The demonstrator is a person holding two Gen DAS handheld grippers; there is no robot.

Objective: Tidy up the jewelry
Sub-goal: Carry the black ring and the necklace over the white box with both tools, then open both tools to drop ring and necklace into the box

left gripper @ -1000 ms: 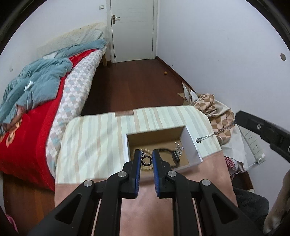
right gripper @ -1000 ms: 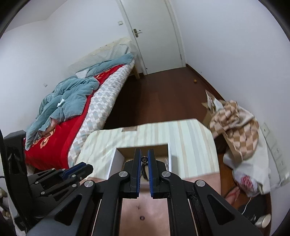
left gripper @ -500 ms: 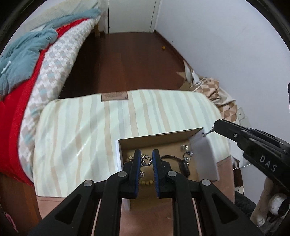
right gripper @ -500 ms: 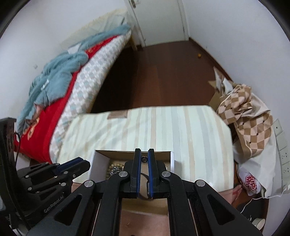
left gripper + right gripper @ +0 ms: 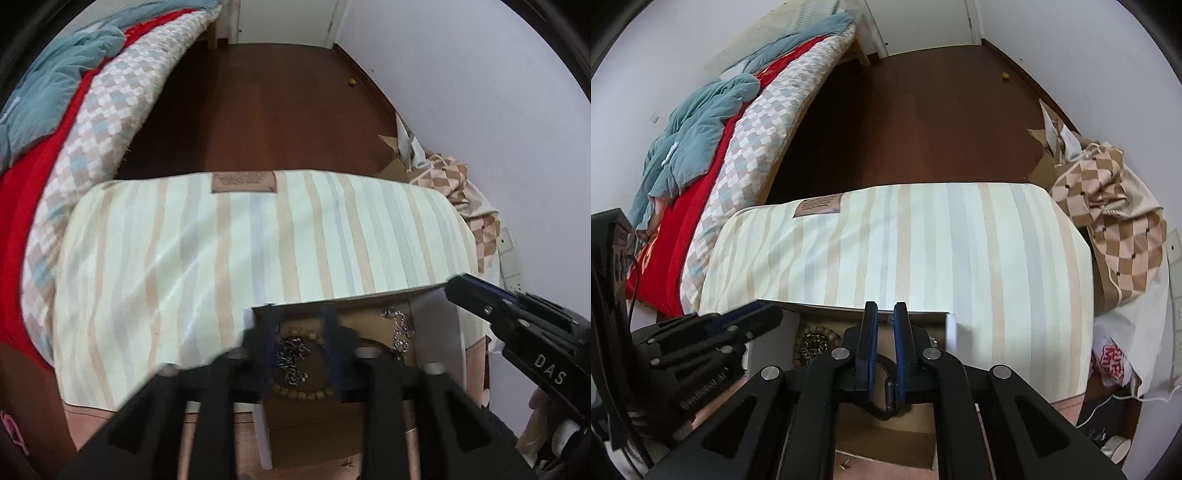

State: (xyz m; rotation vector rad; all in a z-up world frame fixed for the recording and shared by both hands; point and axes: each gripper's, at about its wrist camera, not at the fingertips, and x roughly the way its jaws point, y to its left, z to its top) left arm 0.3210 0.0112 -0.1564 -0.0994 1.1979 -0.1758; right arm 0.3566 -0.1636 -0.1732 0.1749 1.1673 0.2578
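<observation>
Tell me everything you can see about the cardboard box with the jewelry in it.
The cardboard box is small, open-topped and shallow, brown inside with white outer walls. It sits near the front edge of the striped cloth. Inside lie a wooden bead bracelet ringing a heap of silver chain, more silver chain toward the right wall, and a dark band. Both grippers point down into it.

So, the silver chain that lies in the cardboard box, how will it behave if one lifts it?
The silver chain lies in a loose heap inside the bead bracelet, so it is probably floppy and would hang down. Its fine links may snag the beads. It looks light.
</observation>
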